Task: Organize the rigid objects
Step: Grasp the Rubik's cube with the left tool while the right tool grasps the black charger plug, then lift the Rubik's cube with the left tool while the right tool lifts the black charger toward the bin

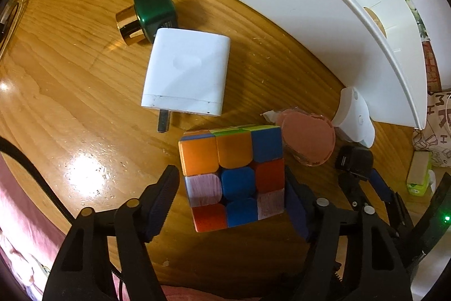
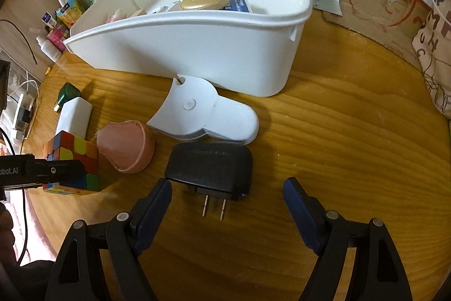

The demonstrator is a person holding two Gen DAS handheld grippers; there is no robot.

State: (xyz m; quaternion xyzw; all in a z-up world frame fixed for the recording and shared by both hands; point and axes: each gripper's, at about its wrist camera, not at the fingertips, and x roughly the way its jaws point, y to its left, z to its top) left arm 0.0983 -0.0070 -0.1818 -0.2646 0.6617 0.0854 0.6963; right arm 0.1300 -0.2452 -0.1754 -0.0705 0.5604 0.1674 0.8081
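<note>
Wooden tabletop [image 1: 70, 109]: varnished, glossy, grain visible, glare patch. White plastic bin [image 2: 197, 52]: smooth, satin. Beside the bin, white charger [image 1: 186, 75]: smooth plastic; metal prong. Black adapter [image 2: 210, 168]: matt plastic. Green bottle [image 1: 153, 9]: glossy, shiny gold cap. Puzzle cube [image 1: 232, 178]: scuffed stickers.

Wooden table [image 2: 338, 131], glossy grain. On it, right wrist view: white bin [image 2: 197, 55] at 12 o'clock; white flat gadget [image 2: 205, 114] just before it; black plug adapter [image 2: 210, 168] centre, prongs toward 6; pink round piece [image 2: 126, 145], colour cube [image 2: 76, 157], white charger [image 2: 74, 114] and green bottle [image 2: 67, 93] toward 9.
</note>
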